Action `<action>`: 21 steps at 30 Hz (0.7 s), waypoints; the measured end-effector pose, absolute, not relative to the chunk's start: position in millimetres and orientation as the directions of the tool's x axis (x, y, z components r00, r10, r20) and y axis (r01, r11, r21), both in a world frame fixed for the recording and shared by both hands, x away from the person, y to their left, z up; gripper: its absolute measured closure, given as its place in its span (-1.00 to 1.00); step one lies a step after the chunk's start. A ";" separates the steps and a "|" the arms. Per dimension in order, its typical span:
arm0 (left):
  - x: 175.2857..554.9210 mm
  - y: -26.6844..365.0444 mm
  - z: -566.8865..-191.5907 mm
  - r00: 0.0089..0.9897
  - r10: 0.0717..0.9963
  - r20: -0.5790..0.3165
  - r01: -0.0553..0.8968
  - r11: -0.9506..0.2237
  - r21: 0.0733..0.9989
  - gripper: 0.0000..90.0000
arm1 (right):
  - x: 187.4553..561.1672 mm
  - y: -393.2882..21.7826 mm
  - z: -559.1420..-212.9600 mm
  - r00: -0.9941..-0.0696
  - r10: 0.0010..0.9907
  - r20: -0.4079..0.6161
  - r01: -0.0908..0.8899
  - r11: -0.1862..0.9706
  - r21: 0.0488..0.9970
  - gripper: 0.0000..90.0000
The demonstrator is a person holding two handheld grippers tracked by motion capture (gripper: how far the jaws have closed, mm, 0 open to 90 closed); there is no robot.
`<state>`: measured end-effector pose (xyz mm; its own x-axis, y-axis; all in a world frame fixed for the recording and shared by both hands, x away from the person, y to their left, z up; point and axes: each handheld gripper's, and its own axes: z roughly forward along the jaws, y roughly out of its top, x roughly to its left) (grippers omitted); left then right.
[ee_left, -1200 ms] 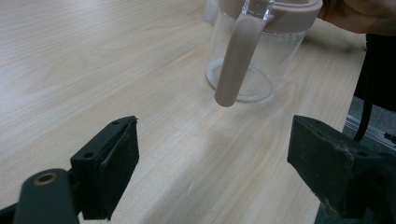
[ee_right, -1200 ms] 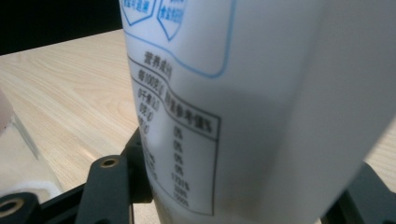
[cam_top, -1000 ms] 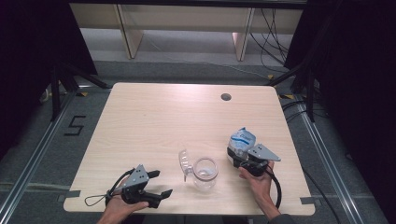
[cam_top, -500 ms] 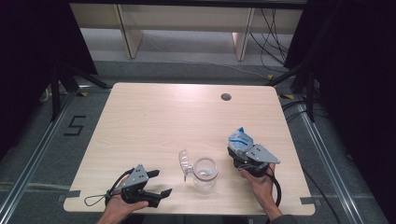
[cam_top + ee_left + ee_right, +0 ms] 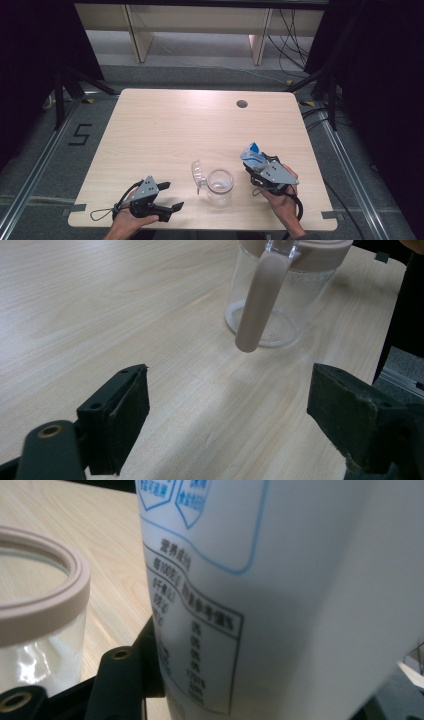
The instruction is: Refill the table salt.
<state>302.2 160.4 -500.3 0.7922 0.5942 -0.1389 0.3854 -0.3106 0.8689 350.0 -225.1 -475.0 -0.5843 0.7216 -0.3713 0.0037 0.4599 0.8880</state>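
A clear glass pitcher (image 5: 220, 186) with a dusty-pink rim and handle (image 5: 257, 305) stands near the table's front edge, its hinged lid (image 5: 197, 172) flipped open to the left. My right gripper (image 5: 256, 168) is just to its right, shut on a white pouch with blue print (image 5: 252, 155) that it holds above the table. In the right gripper view the pouch (image 5: 280, 590) stands close up beside the pitcher's rim (image 5: 45, 600), with one black finger (image 5: 125, 680) against its side. My left gripper (image 5: 170, 196) rests at the front left, open and holding nothing (image 5: 230, 425), and it faces the pitcher (image 5: 280, 295).
The light wooden table (image 5: 190, 130) has a round cable hole (image 5: 242, 104) at the back right. Grey floor with rails and loose cables surrounds it. Pale shelving (image 5: 200, 25) stands beyond the far edge.
My right gripper has risen a little with the pouch in it. The left gripper and the pitcher have kept still.
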 end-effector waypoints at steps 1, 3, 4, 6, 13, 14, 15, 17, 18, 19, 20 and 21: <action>302.1 160.4 -500.3 0.792 0.594 -0.139 0.385 -0.310 0.869 -0.63 | 350.0 -226.1 -474.9 -0.581 0.712 -0.395 -0.008 0.480 0.877 -0.03; 301.7 160.4 -500.3 0.788 0.599 -0.143 0.390 -0.306 0.868 -0.63 | 347.4 -226.4 -474.9 -0.581 0.706 -0.406 -0.005 0.496 0.868 -0.03; 301.8 160.4 -500.3 0.788 0.599 -0.142 0.390 -0.307 0.868 -0.63 | 346.5 -226.3 -474.8 -0.578 0.700 -0.419 -0.011 0.507 0.862 -0.03; 302.5 160.7 -500.4 0.793 0.594 -0.137 0.384 -0.313 0.868 -0.63 | 344.4 -225.2 -473.9 -0.577 0.695 -0.430 -0.019 0.514 0.857 -0.03; 302.3 160.7 -500.7 0.790 0.597 -0.139 0.387 -0.310 0.868 -0.64 | 339.7 -221.5 -471.2 -0.573 0.660 -0.486 -0.053 0.562 0.826 -0.03; 302.5 160.6 -500.7 0.790 0.597 -0.138 0.387 -0.311 0.868 -0.64 | 338.9 -221.3 -471.0 -0.575 0.652 -0.494 -0.051 0.574 0.817 -0.03; 302.2 160.6 -500.5 0.787 0.602 -0.134 0.388 -0.315 0.866 -0.64 | 337.9 -220.1 -471.0 -0.578 0.651 -0.492 -0.050 0.573 0.818 -0.03; 302.2 160.6 -500.6 0.786 0.603 -0.135 0.389 -0.313 0.866 -0.64 | 336.7 -218.3 -470.4 -0.571 0.643 -0.511 -0.060 0.588 0.807 -0.03; 302.2 160.8 -500.6 0.787 0.602 -0.135 0.389 -0.314 0.866 -0.64 | 336.4 -217.6 -470.1 -0.571 0.638 -0.517 -0.062 0.594 0.802 -0.03; 301.9 160.4 -501.3 0.783 0.605 -0.144 0.392 -0.301 0.869 -0.64 | 336.0 -217.0 -469.8 -0.568 0.637 -0.522 -0.063 0.598 0.799 -0.03; 301.8 160.9 -500.8 0.782 0.607 -0.144 0.398 -0.307 0.865 -0.64 | 336.1 -216.5 -469.6 -0.567 0.633 -0.527 -0.068 0.601 0.796 -0.02; 301.5 160.5 -501.3 0.778 0.609 -0.154 0.404 -0.297 0.865 -0.64 | 336.1 -216.1 -469.2 -0.564 0.626 -0.539 -0.078 0.609 0.789 -0.02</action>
